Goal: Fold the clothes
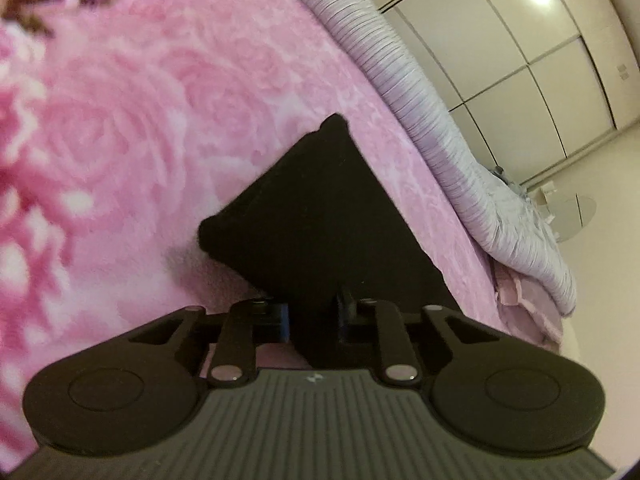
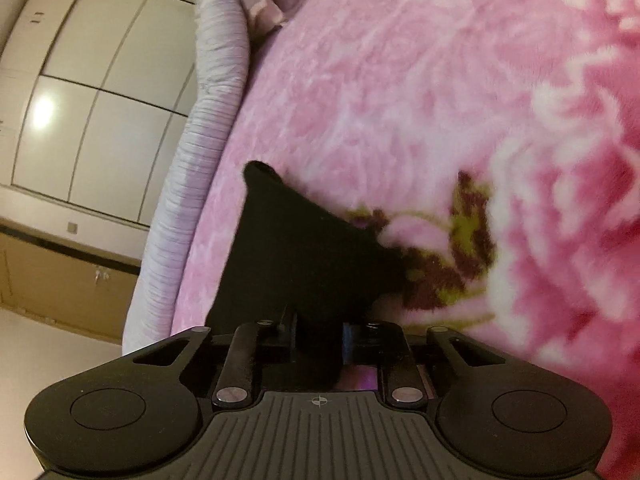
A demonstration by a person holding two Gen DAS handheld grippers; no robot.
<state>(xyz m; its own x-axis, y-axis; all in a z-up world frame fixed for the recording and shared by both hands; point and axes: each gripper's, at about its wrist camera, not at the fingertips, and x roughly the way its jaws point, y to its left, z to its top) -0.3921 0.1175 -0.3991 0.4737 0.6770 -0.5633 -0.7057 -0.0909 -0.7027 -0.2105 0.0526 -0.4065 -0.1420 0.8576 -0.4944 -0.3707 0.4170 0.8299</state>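
On the bed: pink fleece blanket with a large rose pattern (image 1: 168, 128), covering most of both views, somewhat blurred.
Task's thing: black cloth garment (image 1: 320, 216), lifted over the blanket and pulled into a flat dark panel, also in the right wrist view (image 2: 304, 264).
Garment in left wrist view: starting at 6 o'clock at the fingers, widening upward, one corner toward 12 o'clock, another corner toward 9 o'clock.
Garment in right wrist view: starting at 6 o'clock, narrowing to a pointed corner toward 11 o'clock, right edge over a dark red and green leaf motif (image 2: 452, 264) of the blanket.
Left claw: black two-finger left gripper (image 1: 314, 320), pressed together on the black cloth, fabric passing between the fingers and hiding the tips.
Right claw: black two-finger right gripper (image 2: 319, 336), pinching the same black cloth, fabric bunched between the fingers.
Bed edge: lilac pleated quilt with fine dark stripes (image 1: 460, 148), rolled along the blanket border, running from 12 o'clock to 4 o'clock in the left wrist view, and from 12 o'clock to 8 o'clock in the right wrist view (image 2: 204, 128).
Beyond the bed: glossy cream wardrobe with dark seams between its doors (image 1: 532, 56), at 2 o'clock in the left wrist view, at 10 o'clock in the right wrist view (image 2: 92, 92), a lamp reflection on one door.
Under the wardrobe, right wrist view: brown wooden cabinet (image 2: 60, 276) at 8 o'clock.
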